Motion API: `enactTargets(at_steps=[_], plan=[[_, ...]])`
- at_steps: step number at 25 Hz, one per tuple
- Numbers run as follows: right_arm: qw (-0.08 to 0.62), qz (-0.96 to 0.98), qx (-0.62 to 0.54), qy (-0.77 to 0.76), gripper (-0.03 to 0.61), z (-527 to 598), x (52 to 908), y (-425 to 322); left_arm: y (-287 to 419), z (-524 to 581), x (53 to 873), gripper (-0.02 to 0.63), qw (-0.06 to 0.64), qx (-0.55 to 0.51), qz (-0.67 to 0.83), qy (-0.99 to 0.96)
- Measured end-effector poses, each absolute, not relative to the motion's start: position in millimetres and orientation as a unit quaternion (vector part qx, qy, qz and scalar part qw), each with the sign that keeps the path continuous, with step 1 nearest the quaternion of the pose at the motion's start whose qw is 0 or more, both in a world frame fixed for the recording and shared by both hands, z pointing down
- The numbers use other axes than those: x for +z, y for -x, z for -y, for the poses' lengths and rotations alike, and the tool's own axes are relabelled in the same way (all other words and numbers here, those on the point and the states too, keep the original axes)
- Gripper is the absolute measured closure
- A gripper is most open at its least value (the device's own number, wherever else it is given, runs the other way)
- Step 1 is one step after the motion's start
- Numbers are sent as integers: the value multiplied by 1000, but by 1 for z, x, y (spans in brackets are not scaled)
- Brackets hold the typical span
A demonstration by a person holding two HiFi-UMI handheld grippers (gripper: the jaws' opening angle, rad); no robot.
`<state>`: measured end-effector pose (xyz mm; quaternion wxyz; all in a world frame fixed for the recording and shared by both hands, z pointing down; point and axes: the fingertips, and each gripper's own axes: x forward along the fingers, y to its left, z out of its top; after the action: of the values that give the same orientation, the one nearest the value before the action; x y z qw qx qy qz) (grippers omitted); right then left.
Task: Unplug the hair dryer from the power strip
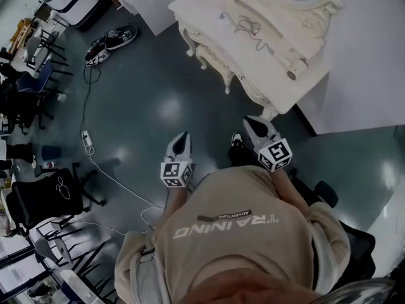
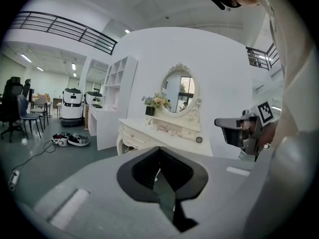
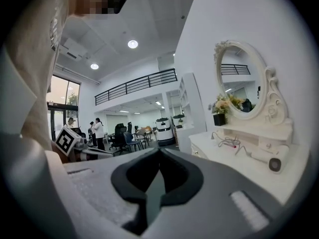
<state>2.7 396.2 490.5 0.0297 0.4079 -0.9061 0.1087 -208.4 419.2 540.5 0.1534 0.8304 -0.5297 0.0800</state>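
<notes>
Glossy grey floor [image 1: 158,94], white dressing table [image 1: 212,8] dead ahead, and the hair dryer [image 3: 266,161] lies on its tabletop beside a loose cord [image 1: 243,24]. Left gripper [image 1: 180,143] and right gripper [image 1: 256,128] hover well short of it, both with jaws pressed together and empty.

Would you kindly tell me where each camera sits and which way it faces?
Head view: on the person's head, facing steeply down at the floor and dressing table; torso, left gripper and right gripper show.
Left gripper view: on the left gripper, facing along its shut jaws toward the mirror; the right gripper shows at right.
Right gripper view: on the right gripper, along its shut jaws into the room; the left gripper shows at left.
Shared: both gripper views catch the mirror.
</notes>
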Motion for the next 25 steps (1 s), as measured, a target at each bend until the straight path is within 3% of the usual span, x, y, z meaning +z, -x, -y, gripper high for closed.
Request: enactTargets(at_steps=[9,17,25], plan=[[47,932,77,-352,575,-267,480,5,199,-323,507,607,140,90,562,-810],[61,934,119,-333,575,-204,512,4,190,-253,516,607,158,81,564,-807],[90,928,107,-345,575,-145,525,31,226,-187,537,607,176,71,545,-816]])
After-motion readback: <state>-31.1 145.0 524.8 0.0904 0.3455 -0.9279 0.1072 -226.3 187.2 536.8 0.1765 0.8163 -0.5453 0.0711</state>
